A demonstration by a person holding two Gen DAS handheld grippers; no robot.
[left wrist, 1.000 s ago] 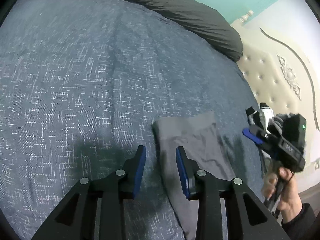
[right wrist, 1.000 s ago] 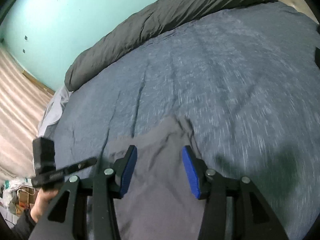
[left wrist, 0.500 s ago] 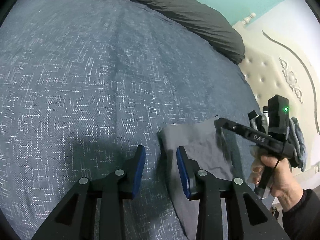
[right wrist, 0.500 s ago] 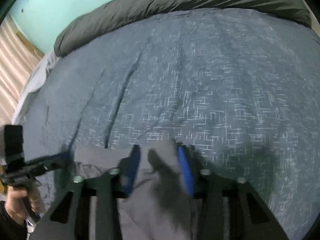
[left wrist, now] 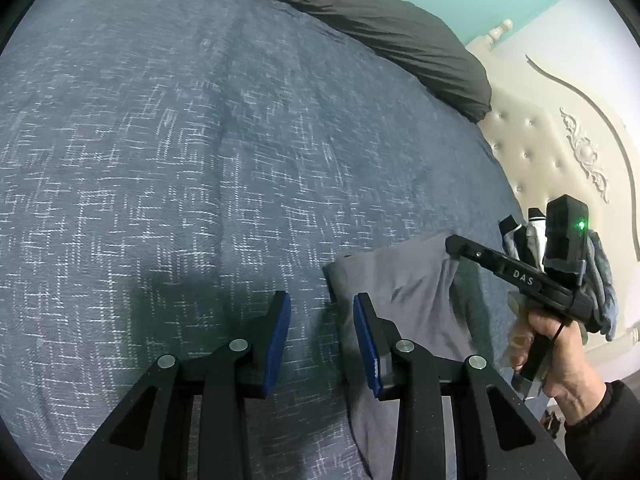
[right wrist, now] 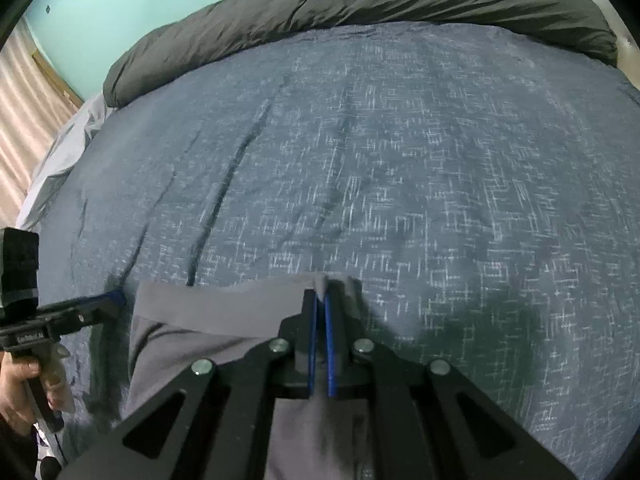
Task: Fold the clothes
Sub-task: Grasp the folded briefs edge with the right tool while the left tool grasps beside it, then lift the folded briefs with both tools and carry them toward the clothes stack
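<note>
Right gripper point(right wrist: 321, 300): blue-padded jaws pinched together on the far edge of the folded grey cloth garment point(right wrist: 224, 320). Left gripper point(left wrist: 322, 320): jaws apart, holding nothing, over the garment's left edge. Garment lies flat on the blue speckled bedspread point(left wrist: 200, 140). Beyond: dark grey rolled duvet point(right wrist: 360, 4).

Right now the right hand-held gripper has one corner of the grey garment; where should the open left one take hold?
Take the other top corner of the grey garment, just ahead of the left hand-held gripper. Come in low from the garment's outer side edge. That corner lies flat on the blue bedspread, so one finger must slide under. The right hand-held gripper is shut on the matching corner.
</note>
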